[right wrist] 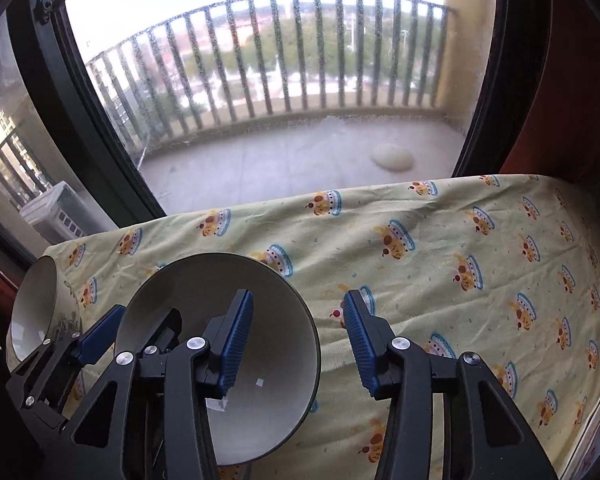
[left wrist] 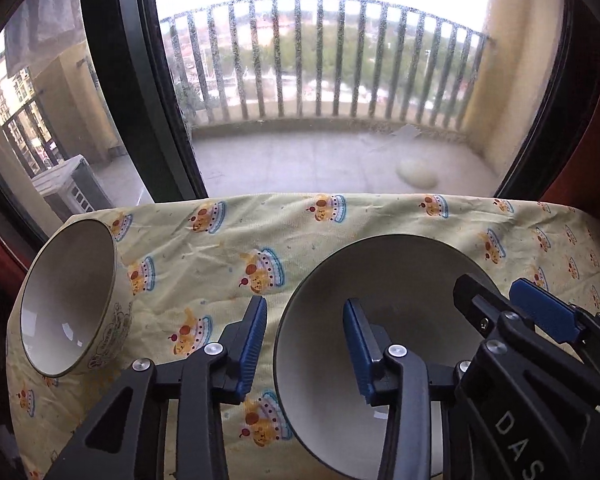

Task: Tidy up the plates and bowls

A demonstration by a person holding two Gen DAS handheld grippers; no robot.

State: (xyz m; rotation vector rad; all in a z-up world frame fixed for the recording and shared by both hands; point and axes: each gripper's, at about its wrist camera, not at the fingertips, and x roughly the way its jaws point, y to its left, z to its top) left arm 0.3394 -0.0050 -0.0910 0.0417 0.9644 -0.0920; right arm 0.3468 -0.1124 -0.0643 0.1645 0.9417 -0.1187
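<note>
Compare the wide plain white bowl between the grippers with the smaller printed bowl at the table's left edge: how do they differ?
The wide plain white bowl has a broader mouth; the smaller printed cream bowl is narrower and looks deeper. The wide bowl shows no outer pattern here; the printed bowl has a line drawing outside. Both grippers straddle the wide bowl's rim, the left gripper and the right gripper; the printed bowl stands untouched. Both are empty, pale inside, on the yellow cartoon-print cloth.

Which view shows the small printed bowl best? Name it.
Left wrist view: the small printed bowl shows its whole rim, inside and printed side. The right wrist view has it at the left edge, partly behind the left gripper.
</note>
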